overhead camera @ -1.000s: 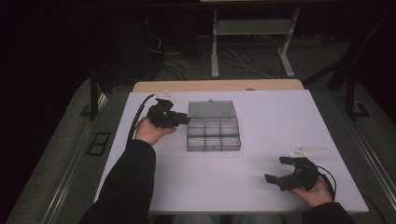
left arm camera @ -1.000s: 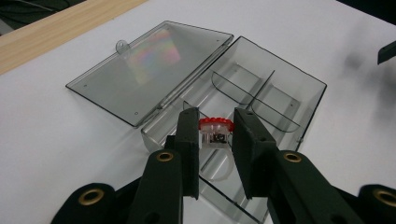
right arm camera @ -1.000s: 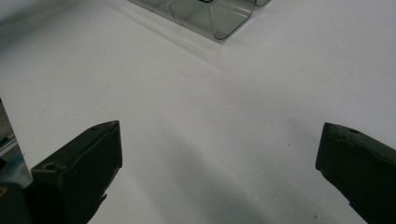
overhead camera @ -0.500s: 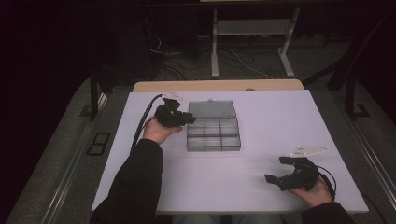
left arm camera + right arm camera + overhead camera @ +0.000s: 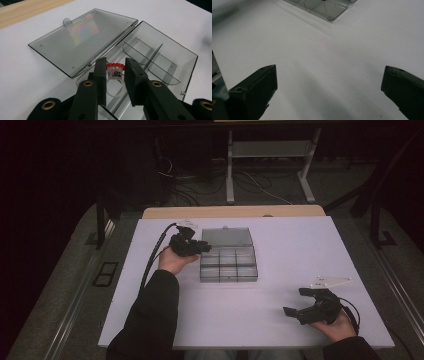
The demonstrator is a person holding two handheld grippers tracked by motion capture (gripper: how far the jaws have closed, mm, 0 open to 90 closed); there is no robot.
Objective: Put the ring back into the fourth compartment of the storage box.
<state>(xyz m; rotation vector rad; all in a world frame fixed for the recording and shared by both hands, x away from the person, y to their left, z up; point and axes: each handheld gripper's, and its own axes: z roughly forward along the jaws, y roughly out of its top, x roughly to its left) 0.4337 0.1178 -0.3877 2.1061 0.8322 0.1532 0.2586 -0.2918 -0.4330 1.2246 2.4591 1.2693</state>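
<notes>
A clear grey compartment box (image 5: 228, 270) lies open in the middle of the white table, its lid (image 5: 226, 237) folded flat behind it. My left gripper (image 5: 202, 248) hovers at the box's left rear corner. In the left gripper view the jaws (image 5: 115, 65) are shut on a small clear plastic ring with a red top (image 5: 115, 70), held over the box's hinge edge (image 5: 110, 50). The compartments (image 5: 160, 62) beyond it hold nothing that I can see. My right gripper (image 5: 295, 301) rests low at the table's front right, open, with bare table between its jaws (image 5: 329, 82).
A pale wooden strip (image 5: 235, 211) runs along the table's far edge. Beyond it, a metal stand (image 5: 270, 150) and loose cables sit on the dark floor. A corner of the box (image 5: 329, 11) shows far off in the right gripper view.
My left hand has moved a little right and down, bringing the ring closer over the box's rear left corner. The right hand has stayed put.
</notes>
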